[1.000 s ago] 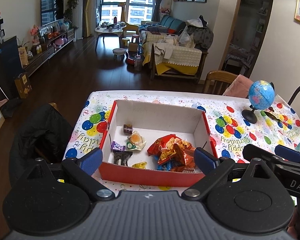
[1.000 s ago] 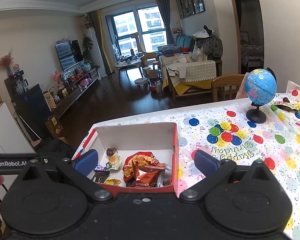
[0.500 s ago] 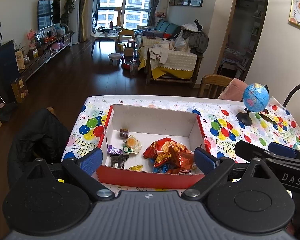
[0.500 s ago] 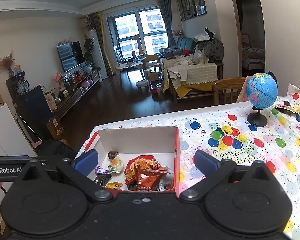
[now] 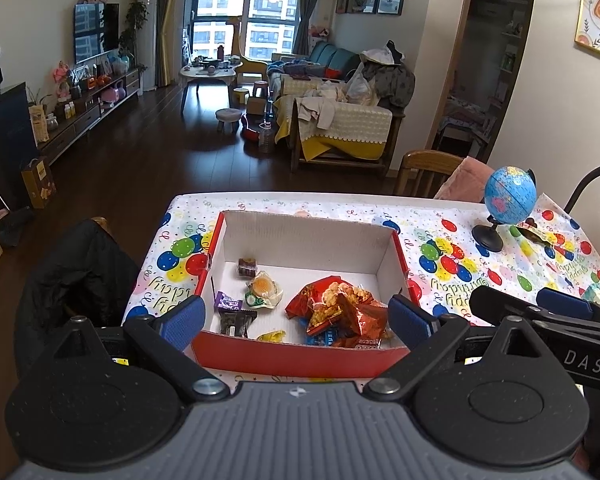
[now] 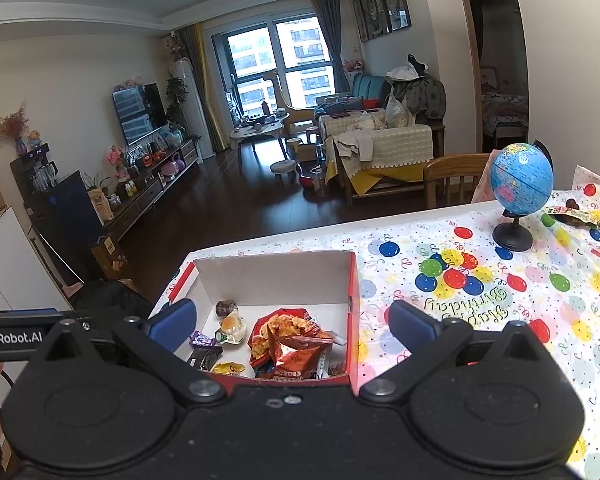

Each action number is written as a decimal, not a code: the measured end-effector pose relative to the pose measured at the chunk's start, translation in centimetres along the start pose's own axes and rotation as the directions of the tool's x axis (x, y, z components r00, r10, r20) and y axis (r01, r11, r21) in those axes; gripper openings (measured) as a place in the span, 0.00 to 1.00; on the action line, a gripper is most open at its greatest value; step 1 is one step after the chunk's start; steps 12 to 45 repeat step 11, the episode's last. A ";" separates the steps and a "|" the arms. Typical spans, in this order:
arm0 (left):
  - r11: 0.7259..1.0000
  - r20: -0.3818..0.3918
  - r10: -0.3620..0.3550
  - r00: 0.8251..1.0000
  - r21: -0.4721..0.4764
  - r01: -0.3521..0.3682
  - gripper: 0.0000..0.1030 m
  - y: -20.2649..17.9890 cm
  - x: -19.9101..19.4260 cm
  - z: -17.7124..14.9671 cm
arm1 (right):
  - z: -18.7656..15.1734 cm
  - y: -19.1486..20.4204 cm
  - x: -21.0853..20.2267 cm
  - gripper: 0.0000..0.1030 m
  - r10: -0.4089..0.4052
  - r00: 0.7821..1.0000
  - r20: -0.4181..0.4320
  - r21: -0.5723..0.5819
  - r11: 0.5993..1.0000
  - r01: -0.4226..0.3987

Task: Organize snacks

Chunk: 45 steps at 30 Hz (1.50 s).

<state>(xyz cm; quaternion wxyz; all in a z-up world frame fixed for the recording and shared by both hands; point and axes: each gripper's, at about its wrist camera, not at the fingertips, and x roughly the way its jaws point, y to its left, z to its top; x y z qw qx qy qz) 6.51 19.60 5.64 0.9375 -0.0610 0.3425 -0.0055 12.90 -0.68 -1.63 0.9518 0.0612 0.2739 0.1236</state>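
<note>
A red cardboard box (image 5: 300, 356) (image 6: 354, 296) with a white inside stands on the balloon-print tablecloth (image 5: 440, 220) (image 6: 480, 304). In it lie red snack bags (image 5: 340, 308) (image 6: 288, 340), a clear packet with an orange sweet (image 5: 264, 290) (image 6: 232, 326), a purple wrapper (image 5: 226, 302) (image 6: 202, 338), a dark packet (image 5: 234, 322) and a small brown roll (image 5: 247, 267). My left gripper (image 5: 296, 322) hovers open before the box's near wall, holding nothing. My right gripper (image 6: 292, 322) is open and empty above the box's near right corner. One more snack wrapper (image 6: 576, 216) lies beyond the globe.
A blue globe (image 5: 508, 196) (image 6: 520, 184) on a black stand sits at the table's far right. A chair with a dark jacket (image 5: 76, 276) stands left of the table, a wooden chair (image 5: 424, 168) behind it. A lamp arm (image 5: 588, 184) rises at the right edge.
Both grippers have drawn back and up a little, so the box sits lower and smaller in both views. Nothing in the box has moved; both stay open.
</note>
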 end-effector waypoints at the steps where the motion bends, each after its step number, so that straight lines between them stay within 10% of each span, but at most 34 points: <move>1: 1.000 -0.001 -0.001 1.000 0.001 0.001 0.96 0.0 0.1 -0.1 | 0.0 0.0 0.0 1.00 -0.001 1.000 -0.001 0.002 1.000 0.001; 45: 1.000 -0.023 -0.006 1.000 -0.002 0.006 0.96 0.0 0.5 -0.5 | -0.9 -0.5 0.0 1.00 -0.008 1.000 -0.015 0.017 1.000 0.008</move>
